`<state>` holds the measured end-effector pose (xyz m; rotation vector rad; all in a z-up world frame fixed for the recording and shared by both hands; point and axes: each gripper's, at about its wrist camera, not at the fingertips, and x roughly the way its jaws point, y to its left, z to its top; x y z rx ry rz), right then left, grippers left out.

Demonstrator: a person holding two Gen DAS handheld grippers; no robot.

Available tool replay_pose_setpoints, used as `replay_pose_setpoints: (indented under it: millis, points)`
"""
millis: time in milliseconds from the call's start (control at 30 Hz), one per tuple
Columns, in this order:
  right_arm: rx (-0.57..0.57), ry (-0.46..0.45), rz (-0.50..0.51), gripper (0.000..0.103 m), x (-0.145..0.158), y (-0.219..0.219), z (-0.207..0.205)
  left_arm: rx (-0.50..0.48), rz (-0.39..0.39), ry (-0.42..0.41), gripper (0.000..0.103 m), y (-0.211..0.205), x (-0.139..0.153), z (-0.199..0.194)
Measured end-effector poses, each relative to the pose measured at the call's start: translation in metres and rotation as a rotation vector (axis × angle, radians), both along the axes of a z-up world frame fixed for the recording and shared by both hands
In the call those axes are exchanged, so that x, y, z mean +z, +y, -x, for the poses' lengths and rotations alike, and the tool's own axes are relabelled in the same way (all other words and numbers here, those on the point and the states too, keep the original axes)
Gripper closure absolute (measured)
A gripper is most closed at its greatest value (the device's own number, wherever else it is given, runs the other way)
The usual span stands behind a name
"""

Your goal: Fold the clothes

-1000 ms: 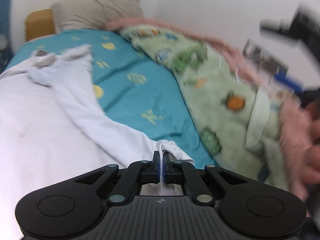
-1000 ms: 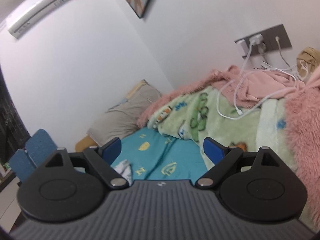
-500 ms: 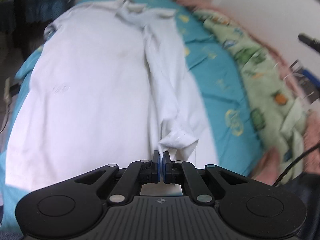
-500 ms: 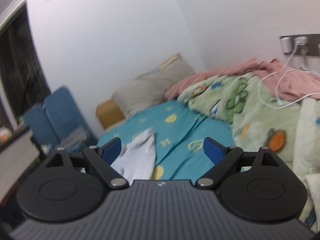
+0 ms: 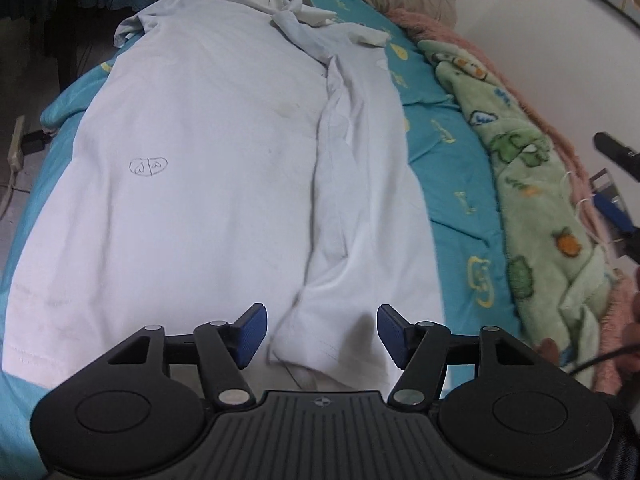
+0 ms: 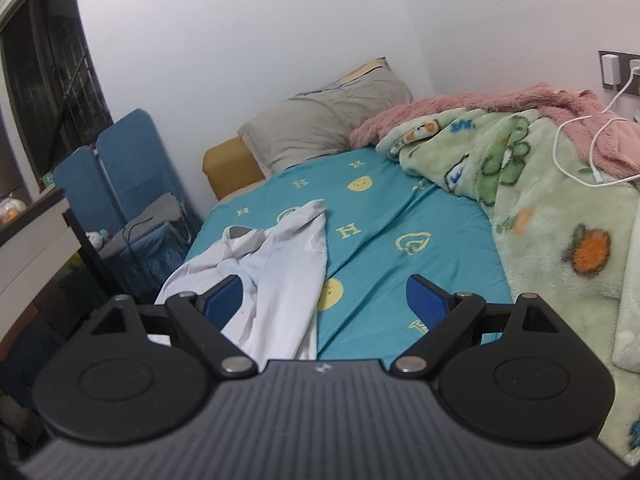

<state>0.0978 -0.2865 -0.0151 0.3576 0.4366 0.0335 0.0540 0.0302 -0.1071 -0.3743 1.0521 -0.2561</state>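
Now left tongs (image 5: pixel 318 334) apart, shirt (image 5: pixel 224 168) released.

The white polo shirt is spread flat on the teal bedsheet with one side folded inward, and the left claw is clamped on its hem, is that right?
Not quite. The left claw is open, its blue pads apart above the hem, gripping nothing, as the left wrist view shows. The white polo shirt does lie spread on the teal bedsheet with one side folded inward.
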Motion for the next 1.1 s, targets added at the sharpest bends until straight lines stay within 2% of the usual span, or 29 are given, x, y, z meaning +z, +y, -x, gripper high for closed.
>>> replay_pose_setpoints:
  millis: [167, 300, 333, 400, 500, 633, 733, 933, 967, 1033, 1100]
  points:
    - [0.038, 0.003, 0.019, 0.013, 0.0, 0.012, 0.001, -0.028, -0.065, 0.003, 0.041, -0.013, -0.011, -0.013]
    - [0.052, 0.009, 0.028, 0.013, 0.0, 0.016, 0.0, -0.043, -0.064, 0.038, 0.045, -0.02, -0.024, -0.023]
    - [0.053, 0.01, 0.028, 0.013, 0.0, 0.017, 0.0, -0.045, -0.058, 0.039, 0.049, -0.019, -0.024, -0.024]
    - [0.057, 0.01, 0.029, 0.013, 0.0, 0.017, 0.0, -0.054, -0.02, 0.073, 0.087, -0.017, -0.026, -0.026]
    - [0.062, 0.011, 0.03, 0.013, 0.0, 0.018, 0.001, -0.059, 0.024, 0.1, 0.101, -0.012, -0.026, -0.023]
    - [0.069, 0.005, 0.027, 0.013, 0.0, 0.018, 0.002, -0.051, 0.004, 0.073, 0.101, -0.008, -0.008, -0.016]
    - [0.074, 0.004, 0.025, 0.013, 0.001, 0.018, 0.001, -0.061, -0.112, 0.049, 0.101, -0.015, -0.004, -0.007]
    - [0.085, 0.0, 0.035, 0.013, 0.001, 0.021, 0.003, -0.089, -0.205, -0.053, 0.098, -0.029, 0.007, 0.004]
    - [0.085, 0.0, 0.035, 0.013, 0.001, 0.021, 0.003, -0.094, -0.22, -0.07, 0.094, -0.032, 0.009, 0.006]
    - [0.085, -0.003, 0.035, 0.013, 0.002, 0.021, 0.003, -0.103, -0.25, -0.105, 0.081, -0.037, 0.013, 0.01]
    - [0.085, -0.008, 0.034, 0.013, 0.002, 0.022, 0.004, -0.097, -0.261, -0.163, 0.049, -0.038, 0.026, 0.011]
